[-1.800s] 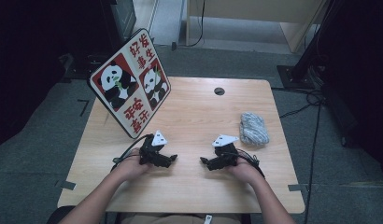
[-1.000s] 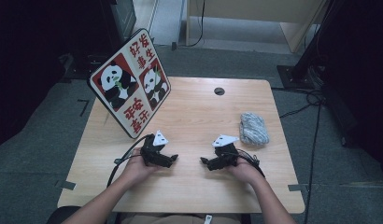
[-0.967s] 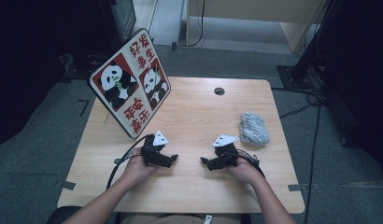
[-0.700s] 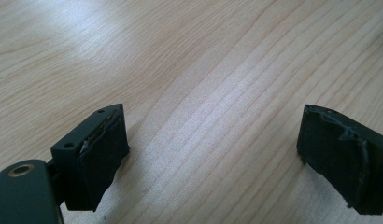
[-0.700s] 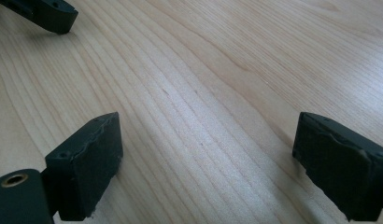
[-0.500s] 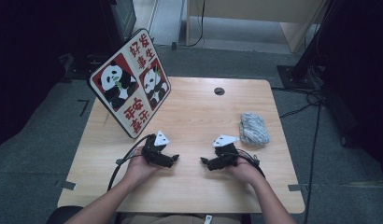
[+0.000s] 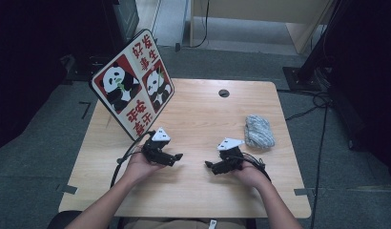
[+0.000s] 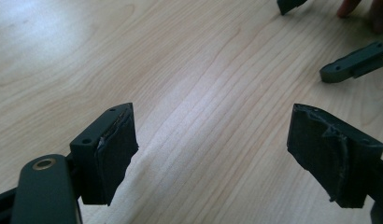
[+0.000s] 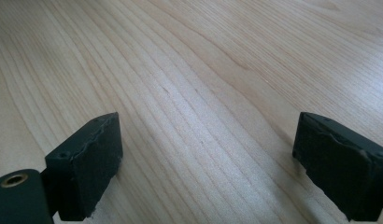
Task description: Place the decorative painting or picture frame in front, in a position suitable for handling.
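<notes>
Cloth [image 7: 259, 130] and panda sign [image 7: 132, 85] appear from high; up close, left gripper [image 8: 213, 154] and right gripper [image 9: 206, 172] gape wide, both empty above table [image 7: 198, 119].

The table [image 7: 193, 119] is viewed from high above its near edge, facing forward and down. Bare wood is seen close up, along the jaws, from each gripper camera. The right gripper's [image 8: 351, 65] jaws are caught in the left gripper view.

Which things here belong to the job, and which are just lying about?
In the job:
left gripper, open, nothing held
right gripper, open, nothing held
grey crumpled cloth, nearest the right gripper

Lying about:
panda sign
cable hole
</notes>
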### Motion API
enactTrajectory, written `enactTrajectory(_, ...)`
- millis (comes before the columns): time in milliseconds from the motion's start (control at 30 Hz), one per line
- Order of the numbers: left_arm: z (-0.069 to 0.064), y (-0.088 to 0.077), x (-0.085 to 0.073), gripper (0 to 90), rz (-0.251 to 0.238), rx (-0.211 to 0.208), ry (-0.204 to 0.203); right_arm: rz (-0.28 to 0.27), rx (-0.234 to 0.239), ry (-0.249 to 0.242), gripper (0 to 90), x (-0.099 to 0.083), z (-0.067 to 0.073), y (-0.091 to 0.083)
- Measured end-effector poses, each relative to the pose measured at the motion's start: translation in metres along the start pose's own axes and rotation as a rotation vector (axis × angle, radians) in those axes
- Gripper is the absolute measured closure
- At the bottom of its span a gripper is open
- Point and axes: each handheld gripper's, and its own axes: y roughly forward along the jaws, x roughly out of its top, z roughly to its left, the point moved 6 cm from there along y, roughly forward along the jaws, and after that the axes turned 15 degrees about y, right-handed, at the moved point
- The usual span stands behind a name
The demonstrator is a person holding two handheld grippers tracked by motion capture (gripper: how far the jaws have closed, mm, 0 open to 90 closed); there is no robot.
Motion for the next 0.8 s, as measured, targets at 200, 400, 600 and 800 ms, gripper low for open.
enactTrajectory(200, 0.003, -0.017, 0.005, 23.5, -0.013, -0.033, 0.018, 0.000, 0.000, -0.001, 8.6, 0.000, 0.000, 0.000)
enactTrajectory(400, 0.007, -0.035, 0.007, 30.5, -0.032, -0.091, 0.029, -0.001, 0.000, -0.002, 8.6, 0.000, 0.000, 0.000)
enactTrajectory(600, 0.010, -0.049, 0.008, 31.4, -0.060, -0.105, 0.020, 0.000, 0.000, -0.002, 8.6, 0.000, 0.000, 0.000)
enactTrajectory(800, 0.014, -0.059, 0.006, 30.1, -0.055, -0.120, 0.018, -0.001, 0.001, -0.003, 8.6, 0.000, 0.000, 0.000)
